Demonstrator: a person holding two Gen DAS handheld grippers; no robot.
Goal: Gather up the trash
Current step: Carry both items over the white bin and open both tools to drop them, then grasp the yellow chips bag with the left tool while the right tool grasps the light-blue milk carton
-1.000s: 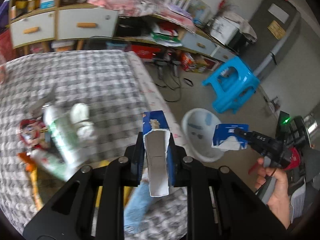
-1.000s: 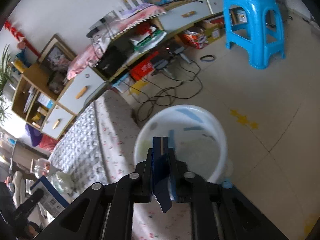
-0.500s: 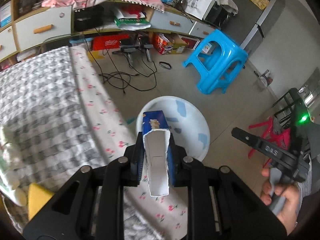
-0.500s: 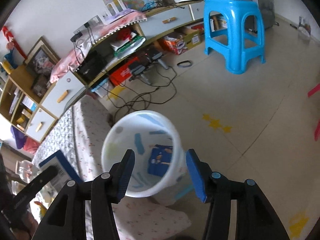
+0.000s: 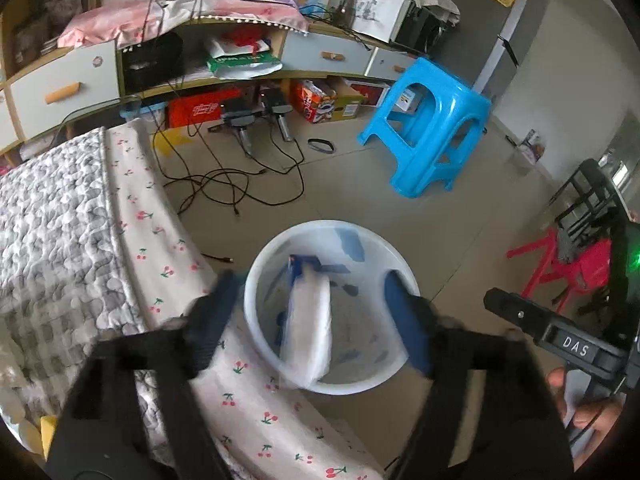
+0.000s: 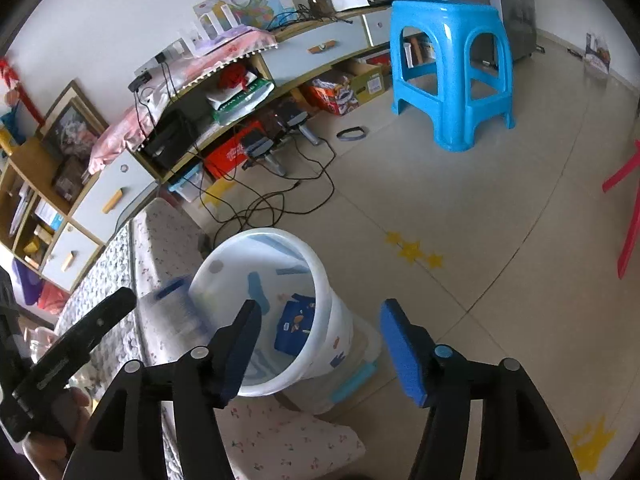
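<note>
A white plastic bin (image 5: 396,272) stands on the floor beside the bed; it also shows in the right wrist view (image 6: 324,276). My left gripper (image 5: 316,320) is open just above the bin. A blue and white carton (image 5: 308,312) is loose between its jaws, dropping into the bin. My right gripper (image 6: 320,340) is open and empty above the bin's near side. A blue packet (image 6: 296,322) lies inside the bin. The right gripper's body shows at the right of the left wrist view (image 5: 560,340).
The bed with grey quilt (image 5: 52,232) and cherry-print sheet (image 5: 160,240) lies left of the bin. A blue stool (image 5: 428,136) stands on the floor beyond. Cables (image 5: 224,184) trail across the floor. A cluttered shelf unit (image 5: 240,60) lines the wall. A red rack (image 5: 560,264) stands right.
My left gripper swung from the bed to over the bin and opened, releasing the carton. My right gripper opened and dropped the blue packet into the bin.
</note>
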